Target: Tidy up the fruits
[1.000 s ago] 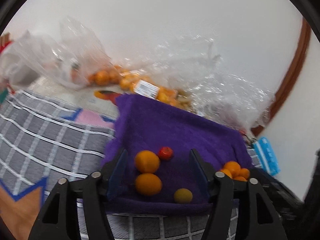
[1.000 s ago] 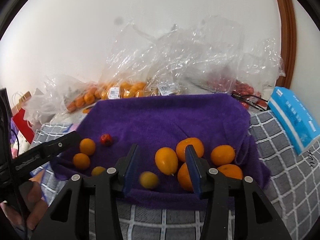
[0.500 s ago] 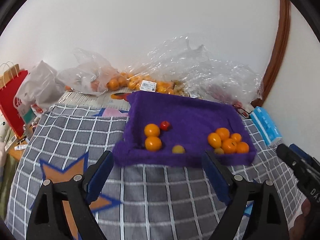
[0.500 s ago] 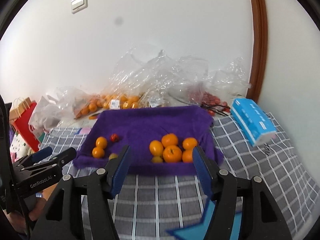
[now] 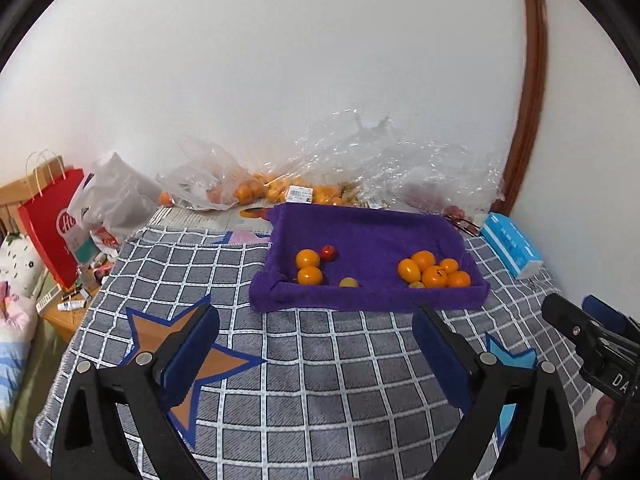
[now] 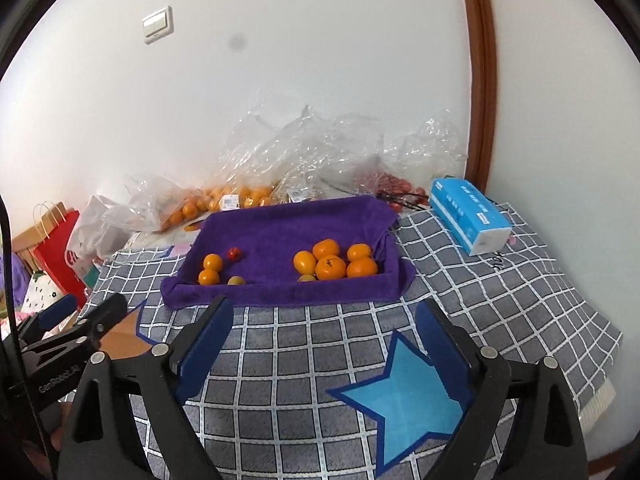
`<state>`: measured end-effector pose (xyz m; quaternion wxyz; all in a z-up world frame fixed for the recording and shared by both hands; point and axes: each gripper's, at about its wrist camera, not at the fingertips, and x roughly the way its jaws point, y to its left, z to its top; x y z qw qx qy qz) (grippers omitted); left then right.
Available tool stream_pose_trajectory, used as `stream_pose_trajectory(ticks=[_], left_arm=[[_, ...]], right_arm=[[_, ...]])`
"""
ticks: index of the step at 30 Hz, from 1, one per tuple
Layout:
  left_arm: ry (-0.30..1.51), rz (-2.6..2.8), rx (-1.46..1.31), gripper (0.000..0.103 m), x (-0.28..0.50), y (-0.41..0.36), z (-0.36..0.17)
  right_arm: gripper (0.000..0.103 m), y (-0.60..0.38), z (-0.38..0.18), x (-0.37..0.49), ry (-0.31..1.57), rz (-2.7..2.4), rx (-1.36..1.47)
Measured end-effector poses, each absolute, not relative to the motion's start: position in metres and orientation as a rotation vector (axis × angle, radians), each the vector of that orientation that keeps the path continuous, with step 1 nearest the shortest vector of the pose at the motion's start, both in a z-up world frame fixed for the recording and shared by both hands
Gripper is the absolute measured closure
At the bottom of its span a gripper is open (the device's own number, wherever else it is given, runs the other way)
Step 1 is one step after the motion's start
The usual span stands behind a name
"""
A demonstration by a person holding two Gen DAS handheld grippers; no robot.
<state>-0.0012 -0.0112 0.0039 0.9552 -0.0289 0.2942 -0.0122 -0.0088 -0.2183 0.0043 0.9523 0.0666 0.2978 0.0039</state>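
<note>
A purple cloth-lined tray (image 5: 372, 232) (image 6: 280, 224) sits on the checked blanket. On its left lie two oranges (image 5: 308, 259) (image 6: 212, 262), a small red fruit (image 5: 328, 252) (image 6: 234, 254) and a small yellow fruit (image 5: 348, 282) (image 6: 236, 280). On its right is a pile of several oranges (image 5: 434, 272) (image 6: 332, 264). My left gripper (image 5: 316, 344) is open and empty, well back from the tray. My right gripper (image 6: 324, 336) is open and empty, also back from it. Each gripper shows at the edge of the other's view.
Clear plastic bags of oranges (image 5: 256, 190) (image 6: 224, 202) and red fruit (image 6: 396, 184) lie along the wall behind the tray. A blue tissue pack (image 5: 510, 244) (image 6: 468, 216) lies to the right. A red paper bag (image 5: 52, 232) stands beyond the blanket's left edge.
Both grippers have pulled back and up from the tray and opened wider. The fruit in the tray has stayed in place.
</note>
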Motion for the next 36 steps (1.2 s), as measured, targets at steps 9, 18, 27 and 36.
stream_pose_trajectory(ticks=[9,18,27,36], left_arm=[[0.604,-0.050,-0.061,0.005,-0.011,-0.017,0.008],[0.594,-0.033,-0.032,0.005,-0.011,-0.020,0.010],[0.589,-0.040,-0.012,0.005,-0.008,-0.024,0.010],[0.588,-0.019,-0.016,0.005,-0.004,-0.017,0.008]], right_arm=[[0.008,-0.218,0.008,-0.024,0.603,0.005,0.144],[0.008,-0.220,0.008,-0.029,0.600,-0.012,0.137],[0.008,-0.217,0.007,-0.024,0.604,-0.016,0.130],[0.008,-0.212,0.006,-0.018,0.602,-0.016,0.113]])
